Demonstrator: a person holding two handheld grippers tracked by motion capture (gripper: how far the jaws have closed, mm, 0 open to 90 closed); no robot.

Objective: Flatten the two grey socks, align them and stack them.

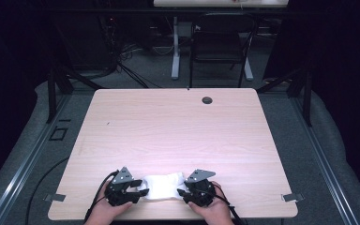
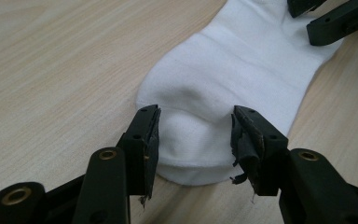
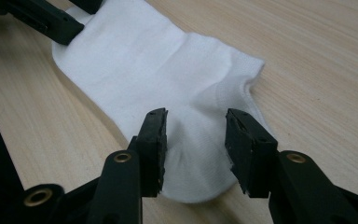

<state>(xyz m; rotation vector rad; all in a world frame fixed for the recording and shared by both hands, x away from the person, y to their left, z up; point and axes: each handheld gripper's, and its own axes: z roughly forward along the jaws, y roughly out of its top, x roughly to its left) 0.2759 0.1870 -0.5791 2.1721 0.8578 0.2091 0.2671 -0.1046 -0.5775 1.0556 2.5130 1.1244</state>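
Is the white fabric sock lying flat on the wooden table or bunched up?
Mostly flat. The white fabric sock lies stretched along the wooden table, with small puckers at both ends.

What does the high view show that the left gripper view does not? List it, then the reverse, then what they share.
High view alone: the whole wooden table with the round hole near its far edge, a chair beyond it, and the person's hands holding both tools.

Left gripper view alone: the left hand-held gripper up close, its frayed pads standing apart on either side of one end of the sock, and a pinch crease in the fabric.

Both: the white sock lying flat, with the right hand-held gripper at its other end.
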